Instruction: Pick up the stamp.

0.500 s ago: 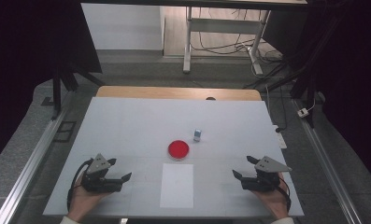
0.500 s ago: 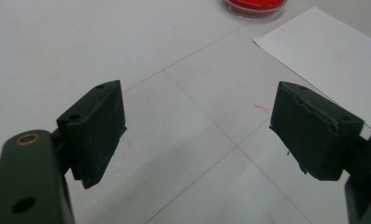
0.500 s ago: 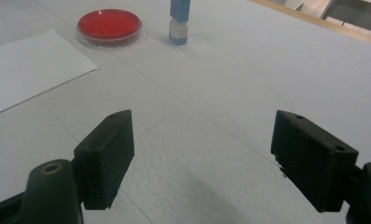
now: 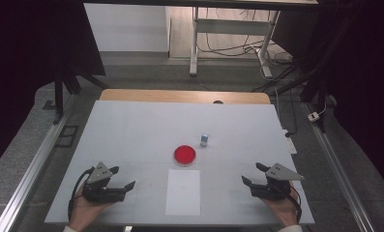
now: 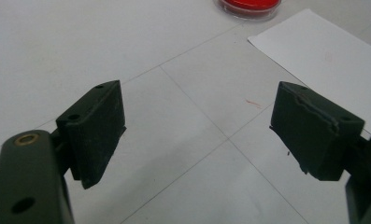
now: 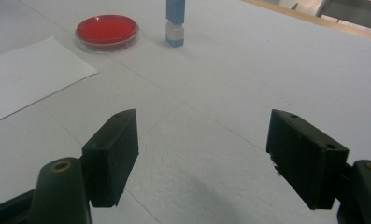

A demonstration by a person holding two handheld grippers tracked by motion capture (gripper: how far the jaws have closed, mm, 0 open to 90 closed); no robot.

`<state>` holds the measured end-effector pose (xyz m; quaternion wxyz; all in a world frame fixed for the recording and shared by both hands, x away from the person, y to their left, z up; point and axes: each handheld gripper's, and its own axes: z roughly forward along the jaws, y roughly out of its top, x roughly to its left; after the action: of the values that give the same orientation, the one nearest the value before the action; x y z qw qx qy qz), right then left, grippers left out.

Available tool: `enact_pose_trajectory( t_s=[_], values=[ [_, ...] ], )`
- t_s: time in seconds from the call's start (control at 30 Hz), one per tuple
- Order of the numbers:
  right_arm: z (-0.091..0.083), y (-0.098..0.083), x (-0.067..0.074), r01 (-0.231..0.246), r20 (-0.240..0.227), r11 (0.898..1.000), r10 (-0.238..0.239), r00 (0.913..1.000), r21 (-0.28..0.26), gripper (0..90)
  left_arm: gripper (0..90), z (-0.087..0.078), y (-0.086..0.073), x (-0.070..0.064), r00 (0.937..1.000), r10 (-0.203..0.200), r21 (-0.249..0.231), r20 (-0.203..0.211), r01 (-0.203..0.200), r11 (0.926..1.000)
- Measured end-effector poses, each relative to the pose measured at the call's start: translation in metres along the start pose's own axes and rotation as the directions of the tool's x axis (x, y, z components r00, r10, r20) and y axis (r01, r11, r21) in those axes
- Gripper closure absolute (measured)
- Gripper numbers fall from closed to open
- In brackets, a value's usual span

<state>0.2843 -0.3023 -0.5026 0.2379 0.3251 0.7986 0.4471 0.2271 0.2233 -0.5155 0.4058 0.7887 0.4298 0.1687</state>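
Red dish [image 4: 185,155]: shallow round petri-style dish, clear rim, bright red fill, flat on the white table [image 4: 131,130]. Sits mid-table, nothing touching it.

Everything else relative to the dish:
- White paper sheet [image 4: 183,192]: just on the near side of the dish, rectangular, lying flat, short edge close to the dish but apart from it.
- Small blue-and-white block [image 4: 204,139]: just beyond the dish and a bit to its right, standing upright, apart from it. In the right gripper view it reads as blue top, white band, blue base [image 6: 174,29].
- Left gripper [image 4: 122,179]: near-left of the dish, well apart, resting low at the table edge, jaws spread wide, nothing between them. Its own view shows bare table in the gap.
- Right gripper [image 4: 253,175]: near-right of the dish, well apart, jaws likewise wide with nothing in them.
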Motion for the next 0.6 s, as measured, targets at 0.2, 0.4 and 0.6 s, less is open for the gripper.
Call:
enact_pose_trajectory(
  t_s=[0.2,0.4,0.6],
  values=[
    [-0.0061,0.0019,0.0016,-0.008,0.008,1.000,0.008,0.9999,-0.021,25.8,17.6,0.0004,0.0004,-0.0006,1.0000,0.006,-0.003,0.003,-0.006,1.0000],
    [-0.0039,0.0017,0.0047,-0.001,-0.004,1.000,0.001,1.0000,-0.014,26.8,17.6,-0.0025,-0.0008,0.0003,1.0000,-0.006,-0.015,0.002,0.006,0.9999],
    [-0.0043,0.0023,0.0047,0.001,0.001,1.000,-0.001,1.0000,-0.016,27.4,17.4,-0.0031,-0.0009,0.0004,1.0000,-0.004,-0.016,0.001,0.004,0.9999]
  ],
)
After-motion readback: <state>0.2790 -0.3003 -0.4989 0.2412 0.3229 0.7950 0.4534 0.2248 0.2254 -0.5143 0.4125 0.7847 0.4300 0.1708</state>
